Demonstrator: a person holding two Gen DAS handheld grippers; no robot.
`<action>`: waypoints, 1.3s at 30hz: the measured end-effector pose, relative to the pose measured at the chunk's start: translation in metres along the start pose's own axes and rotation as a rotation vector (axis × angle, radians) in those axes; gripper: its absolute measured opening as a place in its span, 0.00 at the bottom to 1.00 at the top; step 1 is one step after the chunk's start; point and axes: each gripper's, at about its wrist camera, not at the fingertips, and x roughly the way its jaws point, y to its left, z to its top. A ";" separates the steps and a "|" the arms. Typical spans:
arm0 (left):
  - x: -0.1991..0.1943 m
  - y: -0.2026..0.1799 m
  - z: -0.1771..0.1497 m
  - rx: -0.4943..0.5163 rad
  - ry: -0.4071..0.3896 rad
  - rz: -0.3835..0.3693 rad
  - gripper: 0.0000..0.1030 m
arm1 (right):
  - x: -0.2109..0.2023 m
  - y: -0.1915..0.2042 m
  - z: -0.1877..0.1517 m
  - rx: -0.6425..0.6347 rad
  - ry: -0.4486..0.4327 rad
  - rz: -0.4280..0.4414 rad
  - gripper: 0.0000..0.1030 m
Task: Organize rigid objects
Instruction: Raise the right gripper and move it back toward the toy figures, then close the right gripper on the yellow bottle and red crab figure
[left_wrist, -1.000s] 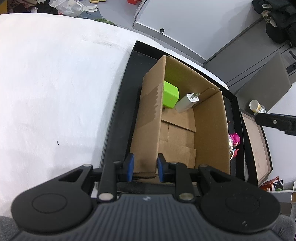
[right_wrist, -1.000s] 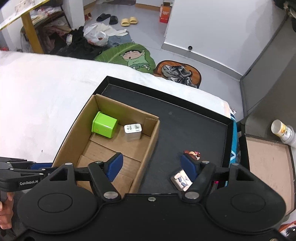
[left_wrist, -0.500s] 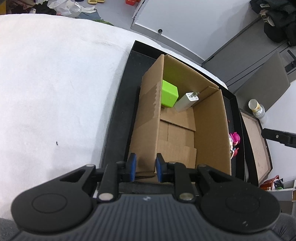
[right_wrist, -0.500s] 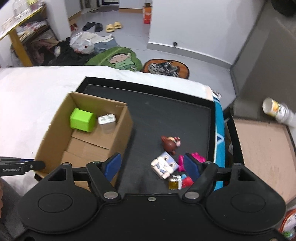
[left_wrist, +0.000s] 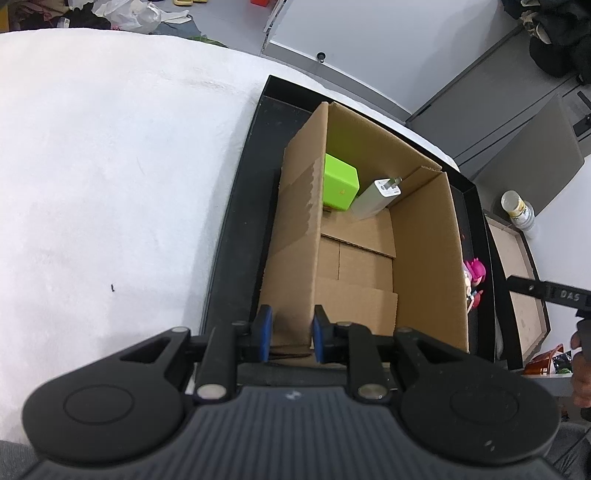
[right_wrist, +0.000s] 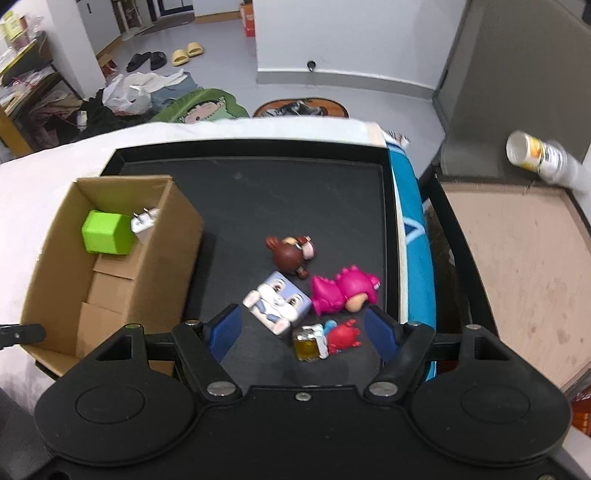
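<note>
Left claw (left_wrist: 290, 338) pinching cardboard box (left_wrist: 424, 258) wall; right claw (right_wrist: 301, 332) spread over toys (right_wrist: 343, 291), gripping nothing.

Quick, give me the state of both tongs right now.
Left tongs: shut on the cardboard box wall.
Right tongs: open, holding nothing, above the toys.

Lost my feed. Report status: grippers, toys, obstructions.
Left gripper shut on cardboard box wall. Right gripper open above toys on black tray. Green cube, charger boxed. Nothing in the way.
</note>
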 end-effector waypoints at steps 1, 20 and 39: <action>0.000 0.000 0.000 0.000 0.000 0.001 0.21 | 0.005 -0.003 -0.002 0.010 0.013 0.008 0.70; 0.005 -0.004 0.001 0.008 0.015 0.036 0.21 | 0.049 -0.024 -0.006 -0.038 0.090 0.034 0.73; 0.008 -0.004 0.002 -0.002 0.022 0.052 0.21 | 0.074 -0.004 -0.010 -0.165 0.133 -0.020 0.71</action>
